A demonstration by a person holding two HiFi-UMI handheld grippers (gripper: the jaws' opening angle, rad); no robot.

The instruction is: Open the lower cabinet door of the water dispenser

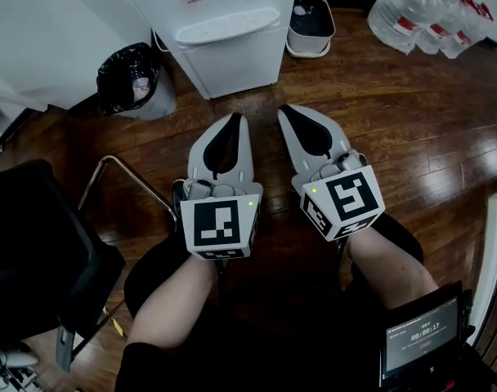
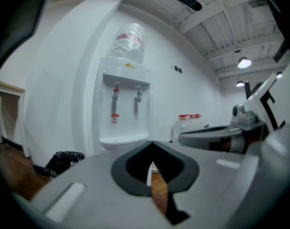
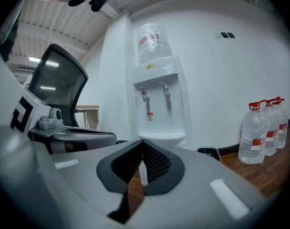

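The white water dispenser [image 1: 224, 31] stands against the far wall, its drip tray [image 1: 228, 24] above the lower cabinet door [image 1: 236, 64], which is closed. Both gripper views face the water dispenser [image 2: 121, 113] [image 3: 159, 104] from a distance, with a bottle on top. My left gripper [image 1: 237, 119] and right gripper [image 1: 284, 111] are held side by side over the wooden floor, short of the dispenser. Both are shut with nothing between the jaws. Neither touches the cabinet.
A bin with a black bag [image 1: 134, 78] stands left of the dispenser, a small white container [image 1: 311, 24] to its right. Several water bottles [image 1: 420, 11] sit at the far right. A black chair [image 1: 36, 251] and metal frame [image 1: 122, 174] are at my left.
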